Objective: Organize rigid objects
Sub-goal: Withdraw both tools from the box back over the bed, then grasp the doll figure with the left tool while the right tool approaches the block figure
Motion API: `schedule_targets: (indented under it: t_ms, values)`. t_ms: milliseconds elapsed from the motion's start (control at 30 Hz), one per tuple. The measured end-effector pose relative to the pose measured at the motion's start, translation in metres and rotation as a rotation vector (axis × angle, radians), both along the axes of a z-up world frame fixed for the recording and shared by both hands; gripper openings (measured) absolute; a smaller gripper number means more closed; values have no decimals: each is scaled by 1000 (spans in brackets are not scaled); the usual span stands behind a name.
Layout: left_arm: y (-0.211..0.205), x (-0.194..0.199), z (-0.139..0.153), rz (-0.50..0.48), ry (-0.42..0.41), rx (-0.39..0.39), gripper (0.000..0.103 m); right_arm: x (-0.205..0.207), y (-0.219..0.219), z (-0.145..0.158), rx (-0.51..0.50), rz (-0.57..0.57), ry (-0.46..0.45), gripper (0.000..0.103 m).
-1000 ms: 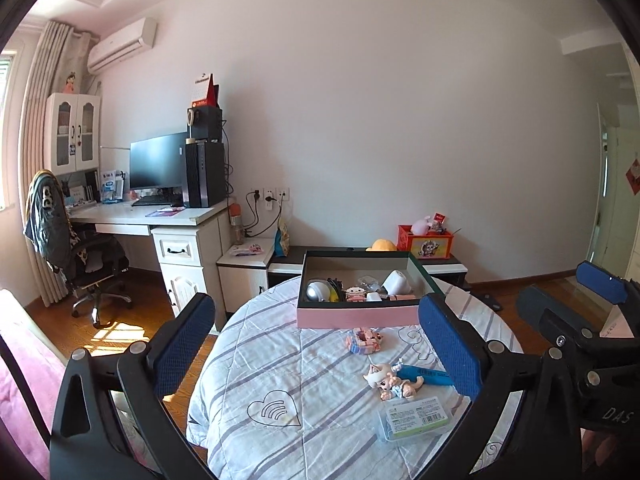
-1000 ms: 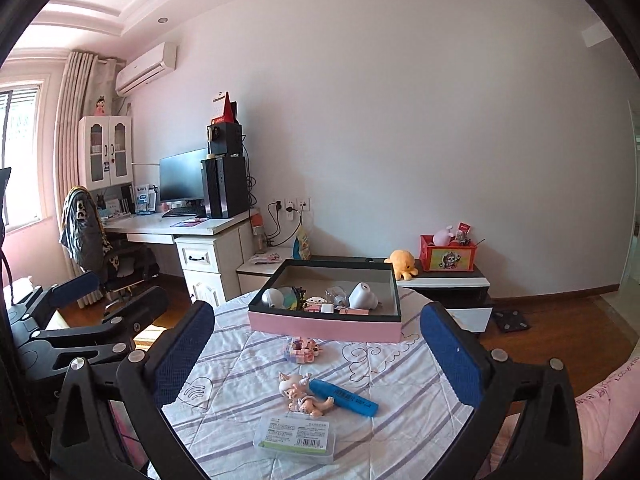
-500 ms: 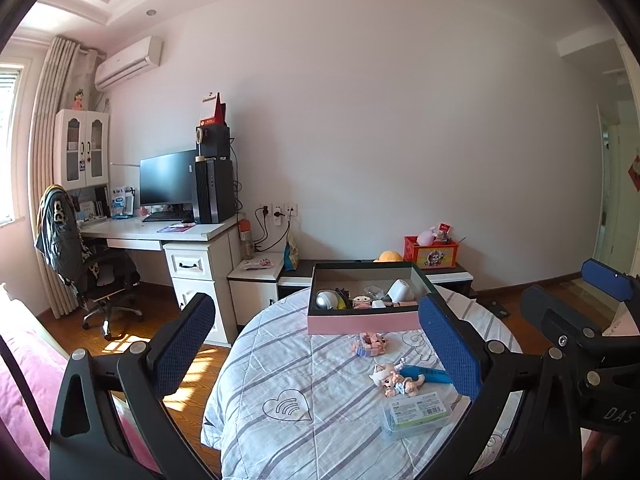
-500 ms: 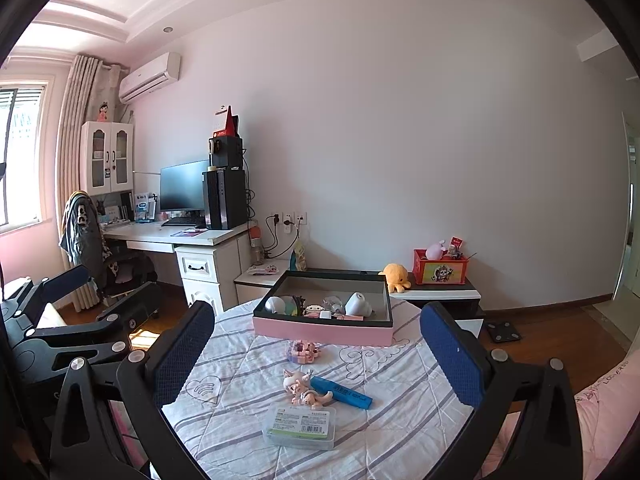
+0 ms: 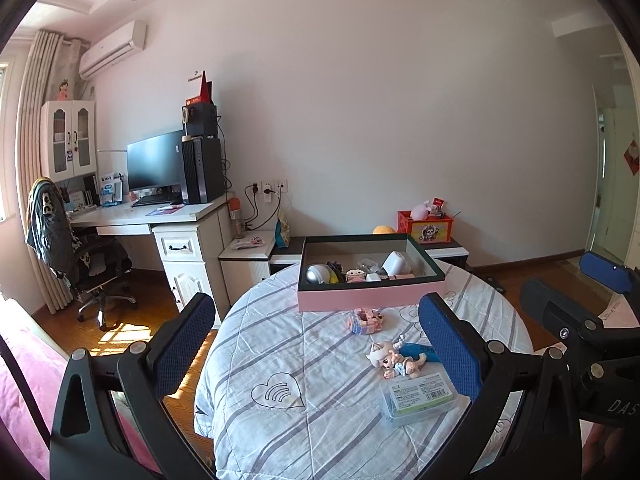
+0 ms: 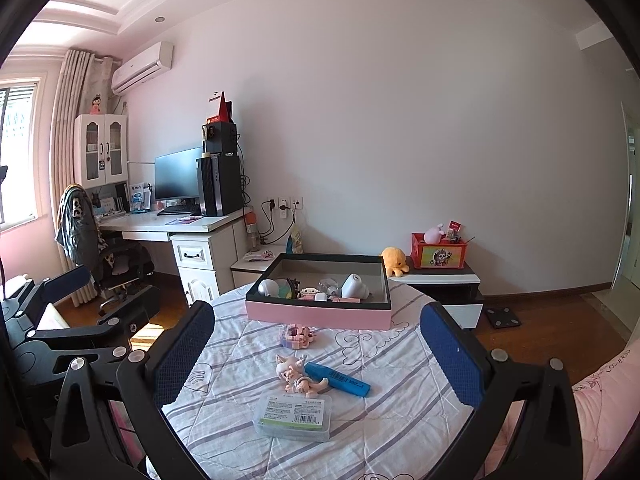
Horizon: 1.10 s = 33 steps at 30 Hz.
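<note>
Both tools released — left gripper (image 5: 316, 344) and right gripper (image 6: 318, 350) hold nothing. On the round table (image 6: 400, 412): clear case (image 6: 294, 416) nearest, figurine (image 6: 296, 374) partly over the blue marker (image 6: 340, 379), pink block toy (image 6: 298, 336), pink box (image 6: 320, 314) farthest — its contents crowded, hard to identify

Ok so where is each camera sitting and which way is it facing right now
Left wrist: rides the left tongs, looking ahead over the round table at the pink box and back wall; its own open fingers frame the view, with the right tongs at the right edge.
Right wrist: rides the right tongs, facing the same way from further right; the left tongs show at the left.
Shared: box, figurine, blue marker, clear case, desk.
</note>
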<state>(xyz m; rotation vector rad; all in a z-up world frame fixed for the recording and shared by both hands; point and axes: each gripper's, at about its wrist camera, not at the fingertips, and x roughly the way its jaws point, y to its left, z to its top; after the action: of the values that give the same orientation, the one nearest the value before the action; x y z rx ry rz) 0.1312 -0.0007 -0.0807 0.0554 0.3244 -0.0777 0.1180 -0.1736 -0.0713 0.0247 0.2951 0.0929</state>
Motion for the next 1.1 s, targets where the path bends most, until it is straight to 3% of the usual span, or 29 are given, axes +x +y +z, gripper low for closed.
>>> schedule_targets:
  t_ms: [800,1100]
  values:
    - [-48,152,-104,-106,407,38,103,119,-47,-103,59,-38,303,103]
    - [-72,174,-143,-186,541,43,102,149,-77,-125,88,-85,353,103]
